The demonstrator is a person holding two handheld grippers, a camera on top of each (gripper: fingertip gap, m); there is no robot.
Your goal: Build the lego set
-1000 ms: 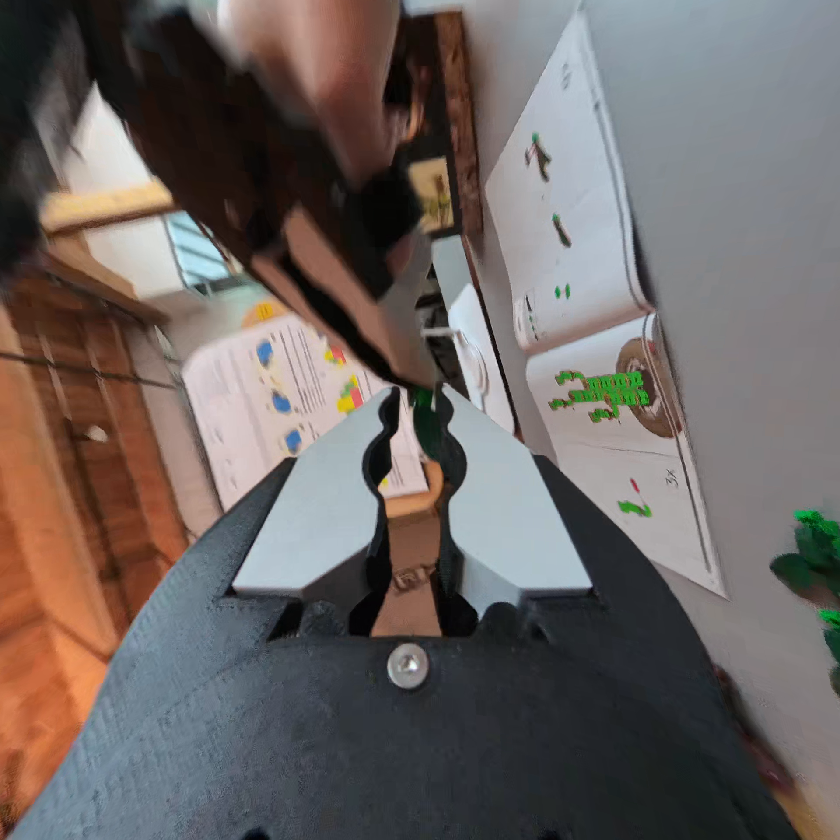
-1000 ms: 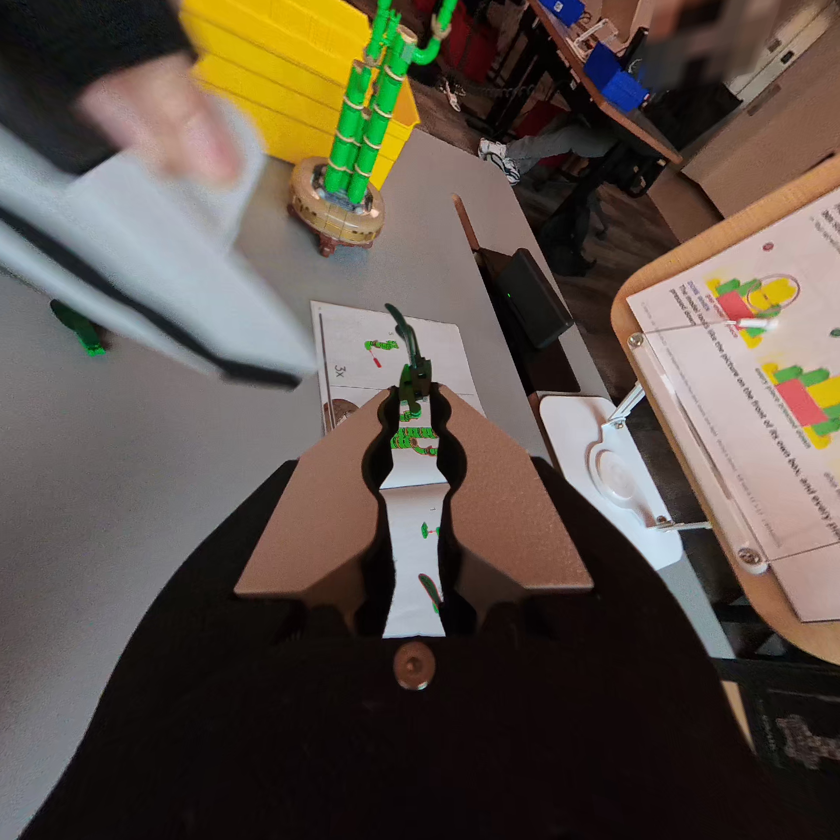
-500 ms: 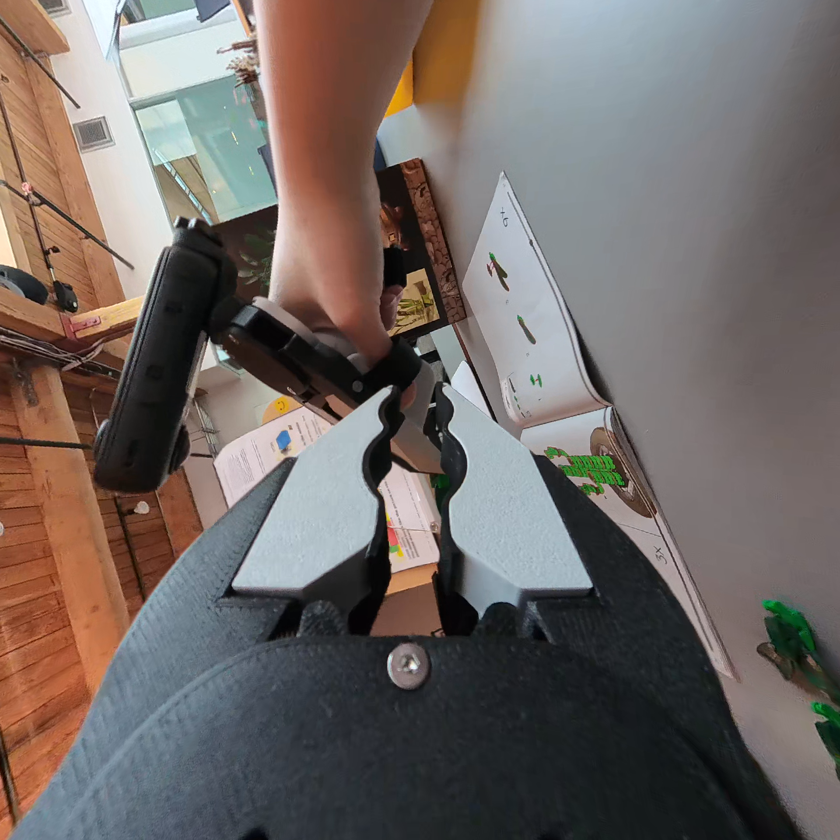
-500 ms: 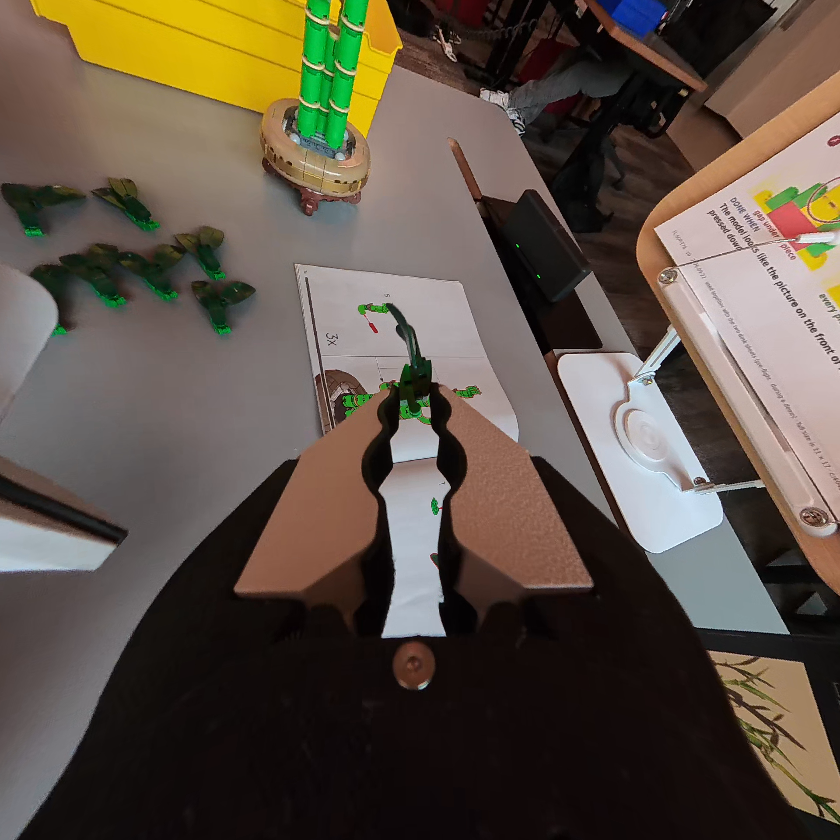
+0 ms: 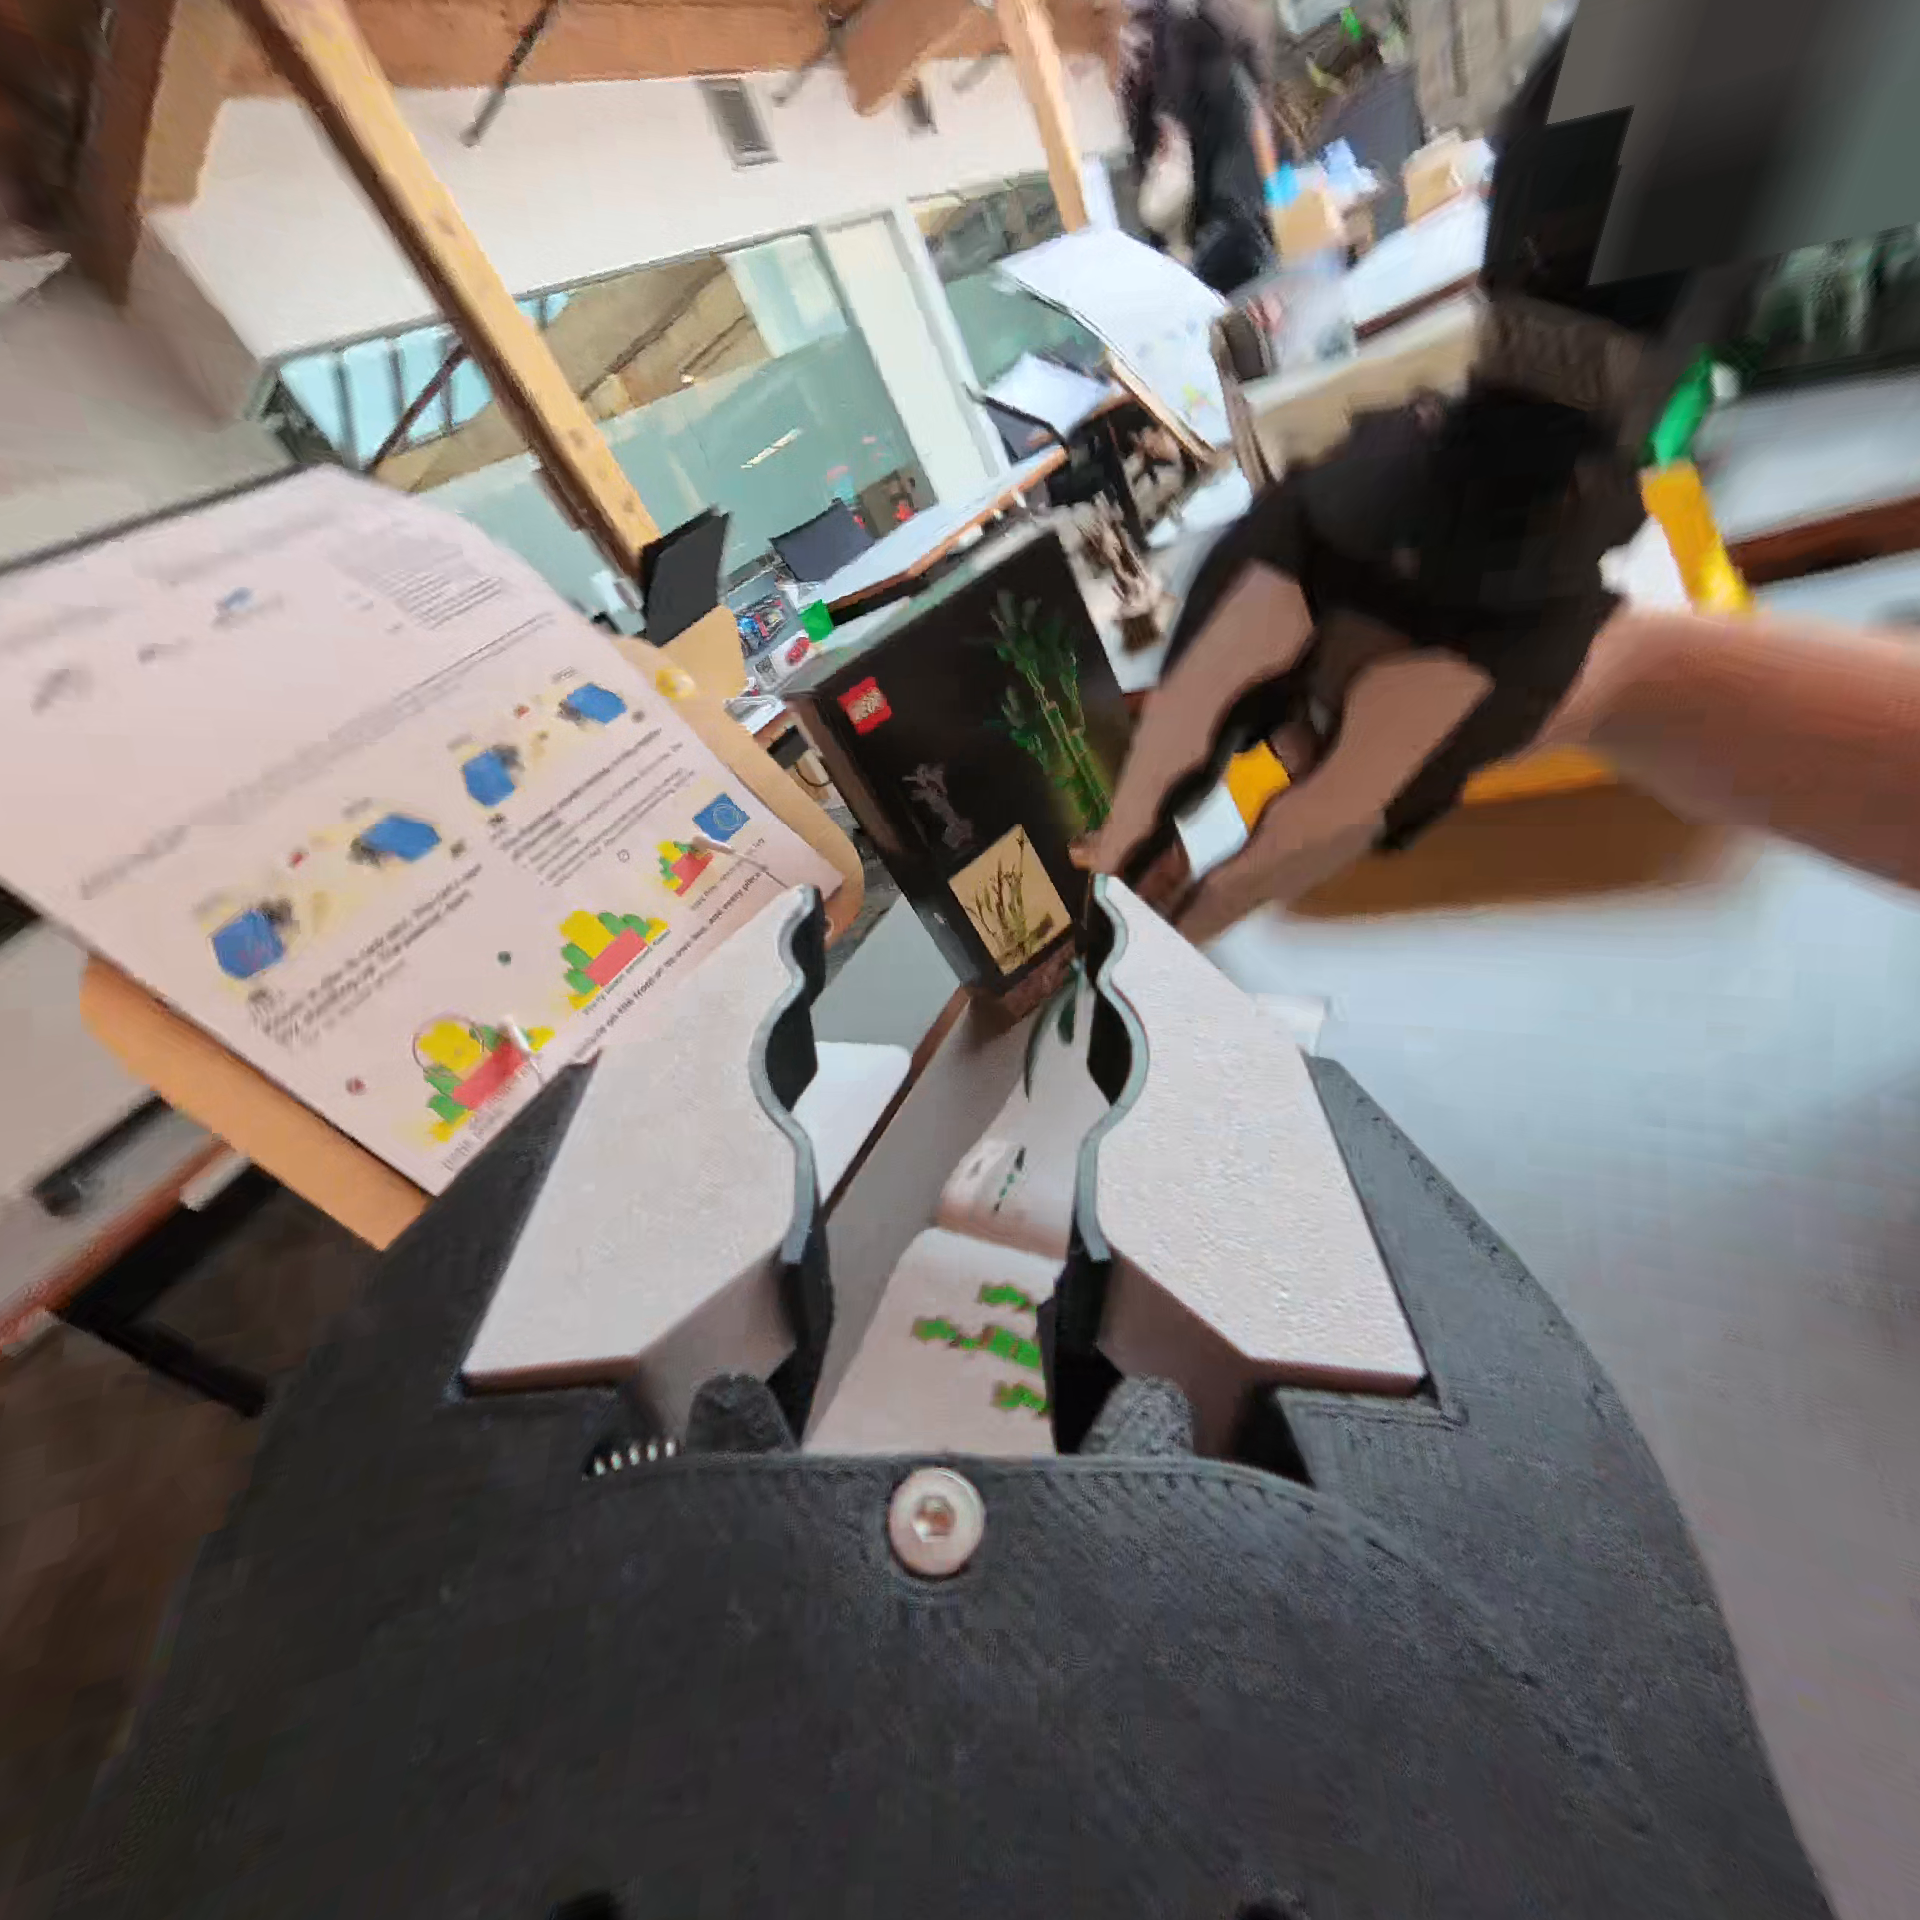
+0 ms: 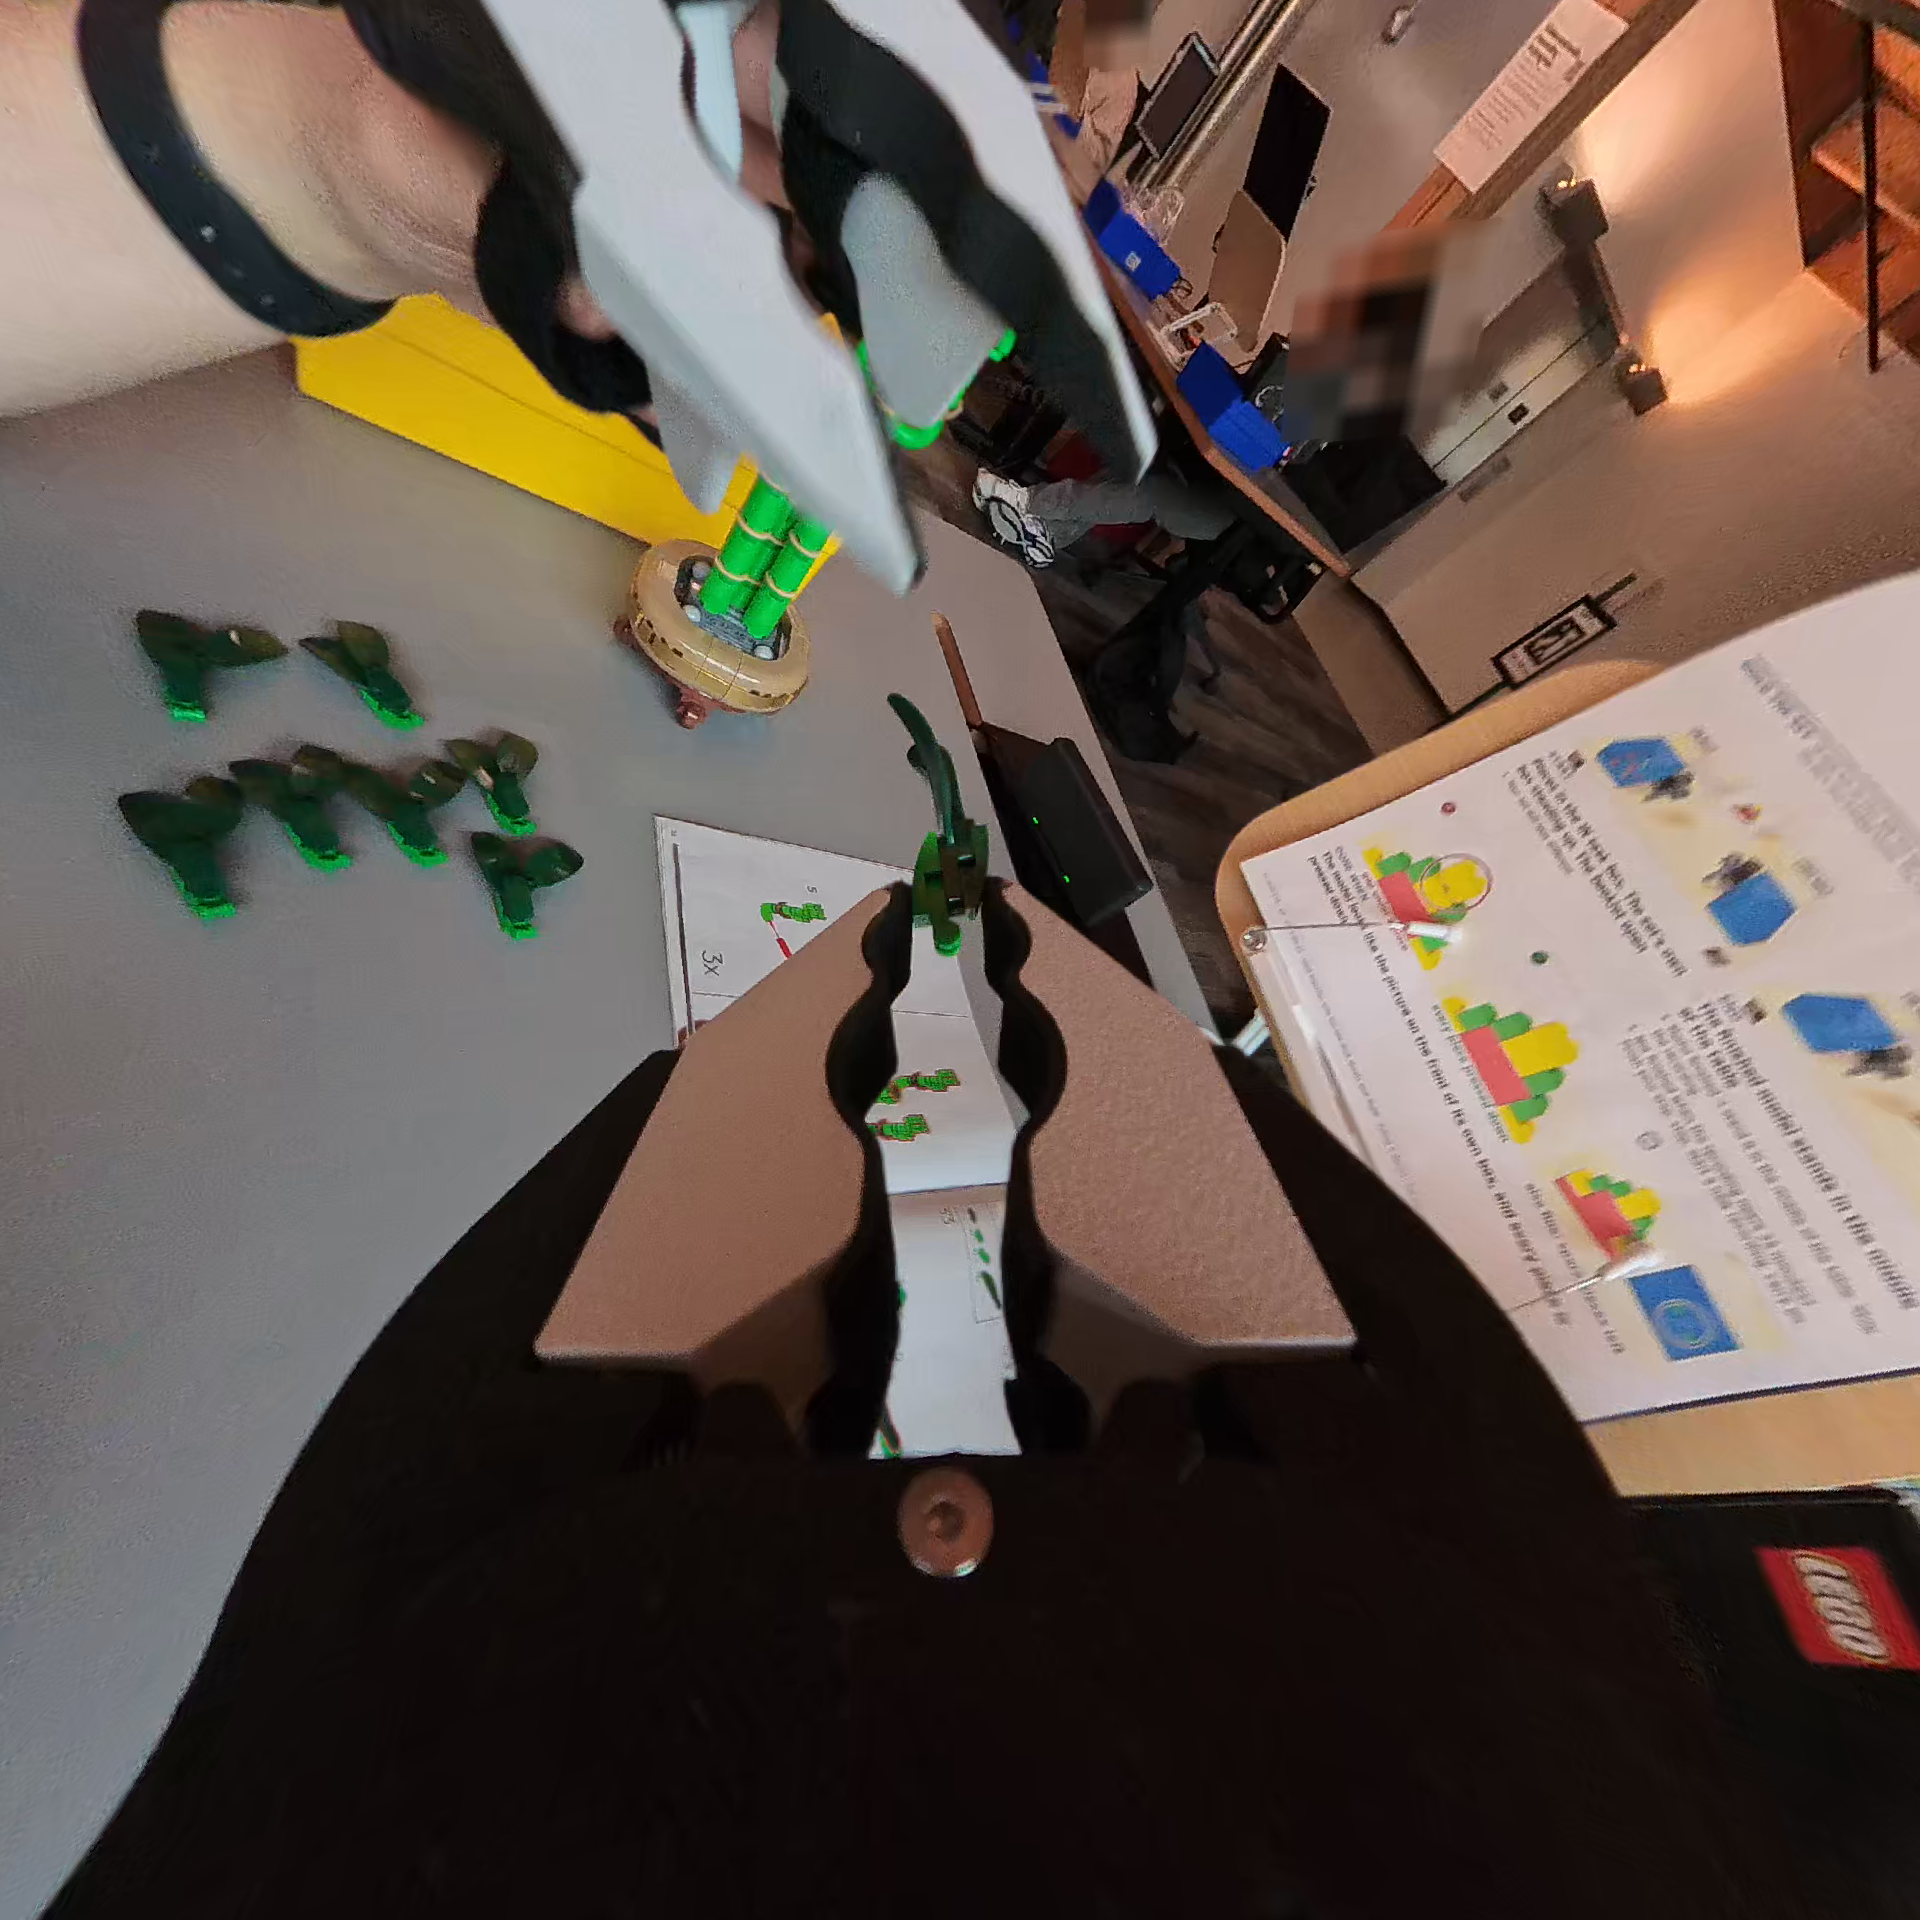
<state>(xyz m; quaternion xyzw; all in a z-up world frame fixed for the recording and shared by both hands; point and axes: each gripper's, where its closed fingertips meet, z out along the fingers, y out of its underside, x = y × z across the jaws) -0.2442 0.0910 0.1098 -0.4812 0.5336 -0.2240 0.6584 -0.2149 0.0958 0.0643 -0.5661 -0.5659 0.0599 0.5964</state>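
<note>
My right gripper (image 6: 945, 904) is shut on a dark green leaf piece (image 6: 940, 821) with a bright green stub, held above the open instruction booklet (image 6: 769, 914). My left gripper (image 5: 951, 914) is open with a wide gap and grips nothing. Its grey fingers (image 6: 748, 364) hang at the top of the right wrist view, just above the bamboo model (image 6: 764, 540) in its tan pot (image 6: 717, 644). The right gripper's brown fingers (image 5: 1205, 717) point at my left gripper's right fingertip. Several loose leaf pieces (image 6: 312, 810) lie on the grey table (image 6: 312, 1143).
A yellow bin (image 6: 468, 405) stands behind the model. The black set box (image 5: 966, 769) and a tilted wooden board holding a printed sheet (image 6: 1558, 1039) stand at the table's right side. A black device (image 6: 1060, 831) lies off the table edge. A person's forearm (image 5: 1745, 717) reaches in. Left tips to right tips: about 6 cm.
My left gripper has swung round to face the set box, and its jaws have opened wider. It now hangs over the bamboo model. My right gripper still holds the leaf piece.
</note>
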